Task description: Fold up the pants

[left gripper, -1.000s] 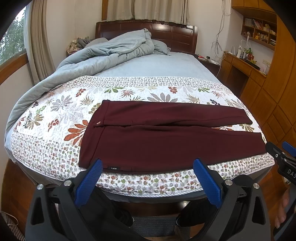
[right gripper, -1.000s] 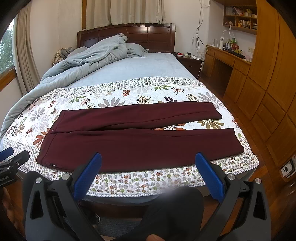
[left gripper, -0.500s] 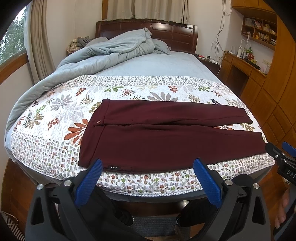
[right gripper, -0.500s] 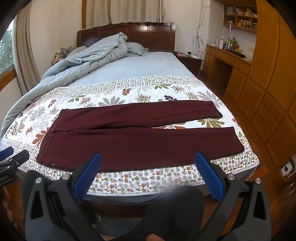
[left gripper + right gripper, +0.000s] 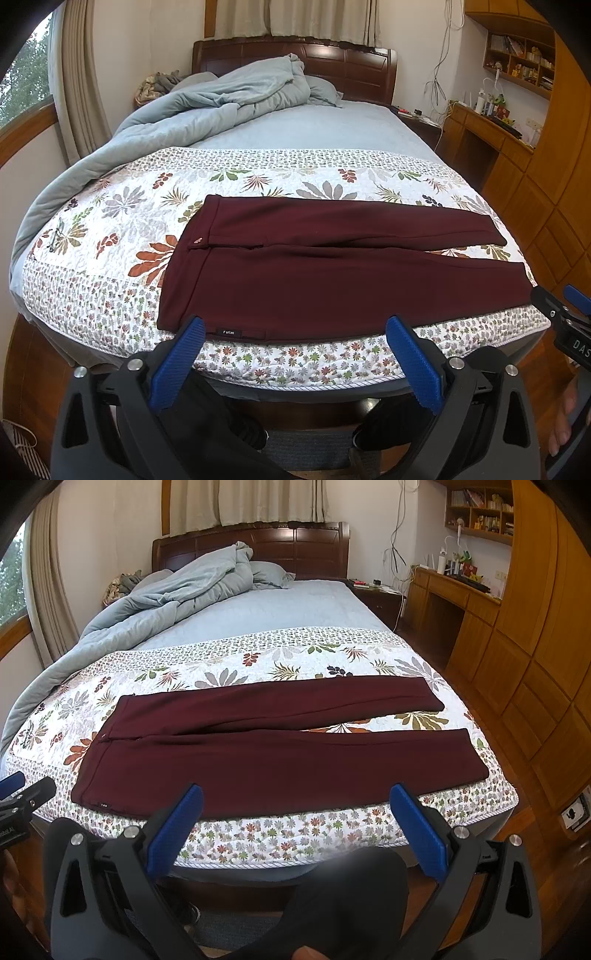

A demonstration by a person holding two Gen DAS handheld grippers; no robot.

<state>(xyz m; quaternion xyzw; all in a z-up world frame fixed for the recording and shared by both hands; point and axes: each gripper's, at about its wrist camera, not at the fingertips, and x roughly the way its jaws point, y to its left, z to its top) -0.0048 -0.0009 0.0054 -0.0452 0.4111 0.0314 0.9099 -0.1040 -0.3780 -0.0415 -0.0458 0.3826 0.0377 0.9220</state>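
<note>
Pants (image 5: 332, 273) lie flat across the quilt (image 5: 110, 236) at frame centre, waistband left, legs right, while left gripper (image 5: 295, 332) and right gripper (image 5: 297, 799) sit wide open, empty, at lower frame.

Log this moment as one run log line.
stage: pre-fold | pants: flat on quilt, legs apart, waist left | left gripper: jaws open, empty | right gripper: jaws open, empty
</note>
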